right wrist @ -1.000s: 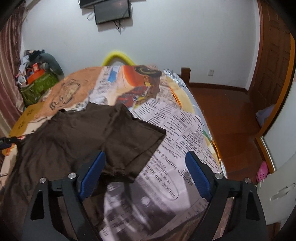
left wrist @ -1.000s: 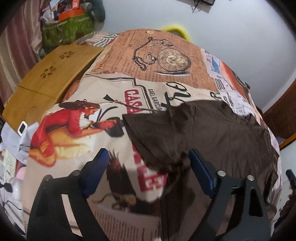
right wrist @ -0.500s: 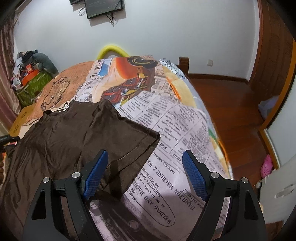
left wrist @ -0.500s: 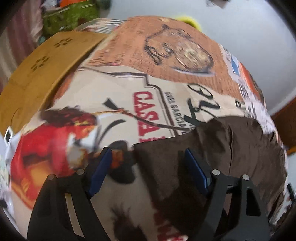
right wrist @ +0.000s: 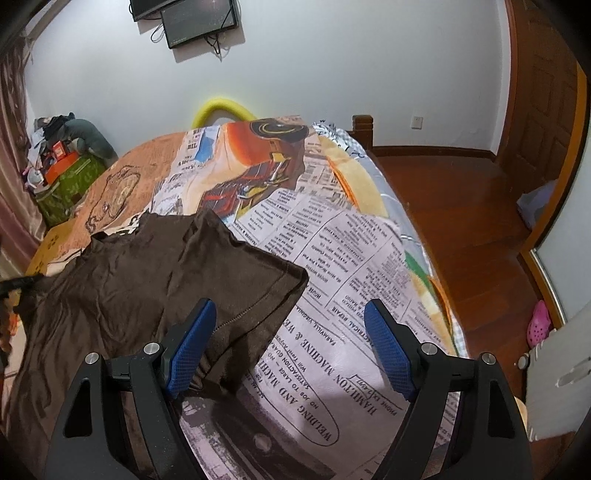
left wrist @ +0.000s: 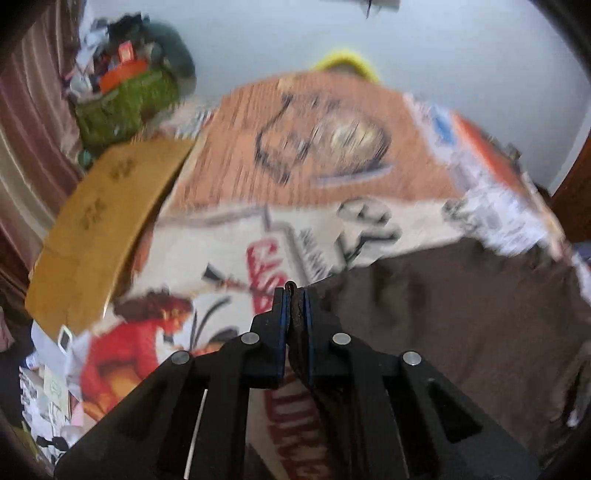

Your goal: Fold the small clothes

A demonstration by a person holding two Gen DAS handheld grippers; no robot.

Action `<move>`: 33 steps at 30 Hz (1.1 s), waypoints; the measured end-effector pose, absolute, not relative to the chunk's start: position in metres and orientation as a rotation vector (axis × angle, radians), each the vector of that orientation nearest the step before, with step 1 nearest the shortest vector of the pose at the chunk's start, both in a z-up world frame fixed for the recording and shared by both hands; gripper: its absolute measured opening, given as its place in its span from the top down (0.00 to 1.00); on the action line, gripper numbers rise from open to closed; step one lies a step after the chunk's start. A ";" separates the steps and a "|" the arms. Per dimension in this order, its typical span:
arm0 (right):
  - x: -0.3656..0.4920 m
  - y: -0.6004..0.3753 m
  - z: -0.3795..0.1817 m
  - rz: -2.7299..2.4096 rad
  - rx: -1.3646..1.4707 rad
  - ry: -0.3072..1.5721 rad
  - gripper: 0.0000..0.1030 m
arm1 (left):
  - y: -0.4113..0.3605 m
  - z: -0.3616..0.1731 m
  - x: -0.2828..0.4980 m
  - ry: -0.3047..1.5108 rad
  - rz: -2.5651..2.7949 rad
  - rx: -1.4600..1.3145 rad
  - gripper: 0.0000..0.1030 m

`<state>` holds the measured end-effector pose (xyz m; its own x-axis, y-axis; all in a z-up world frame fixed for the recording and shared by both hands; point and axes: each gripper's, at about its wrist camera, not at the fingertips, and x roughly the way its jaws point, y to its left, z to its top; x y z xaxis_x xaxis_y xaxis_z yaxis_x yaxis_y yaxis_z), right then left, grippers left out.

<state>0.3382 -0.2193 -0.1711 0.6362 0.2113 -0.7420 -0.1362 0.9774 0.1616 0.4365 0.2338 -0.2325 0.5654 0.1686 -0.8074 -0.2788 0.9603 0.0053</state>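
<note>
1. Since the earlier left wrist frame, the left gripper (left wrist: pixel 294 295) had gone from spread wide to pressed together, and a fold of the brown T-shirt (left wrist: pixel 461 317) now sat pinched between its blue pads.
2. Seen from the left wrist, which was blurred, the rest of the shirt lay spread to the right of the jaws on the printed bedspread (left wrist: pixel 332 155), covering its right part.
3. A wooden lap table (left wrist: pixel 99 229) lay at the bed's left edge, with a green bag (left wrist: pixel 125 99) heaped with clutter beyond it by the curtain.
4. From the right wrist view, the right gripper (right wrist: pixel 286 347) was spread wide above the bedspread (right wrist: pixel 351 266), pinching nothing.
5. The brown T-shirt (right wrist: pixel 147 280) lay flat to the left; its sleeve hem reached between the jaws, close to the left pad, without being clamped.
6. A wall-mounted screen (right wrist: pixel 199 18) hung above, and wooden flooring (right wrist: pixel 461 206) ran along the bed's right side.
</note>
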 end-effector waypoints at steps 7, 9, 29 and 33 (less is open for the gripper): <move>0.331 -0.216 -0.166 0.212 0.046 0.830 0.22 | 0.166 -0.188 0.445 0.888 0.105 -0.059 0.95; 0.329 -0.217 -0.165 0.218 0.046 0.829 0.22 | 0.146 -0.193 0.448 0.913 0.058 -0.051 0.95; 0.363 -0.217 -0.189 0.305 0.100 0.913 0.39 | 0.088 -0.224 0.454 1.034 0.001 -0.013 0.27; 0.370 -0.212 -0.199 0.310 0.098 0.935 0.40 | 0.107 -0.215 0.444 0.991 0.074 0.017 0.24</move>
<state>0.3699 -0.2123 -0.1993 0.5534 0.3042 -0.7754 -0.2197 0.9513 0.2163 0.4443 0.1075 -0.2149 0.5457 0.0700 -0.8351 -0.0540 0.9974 0.0483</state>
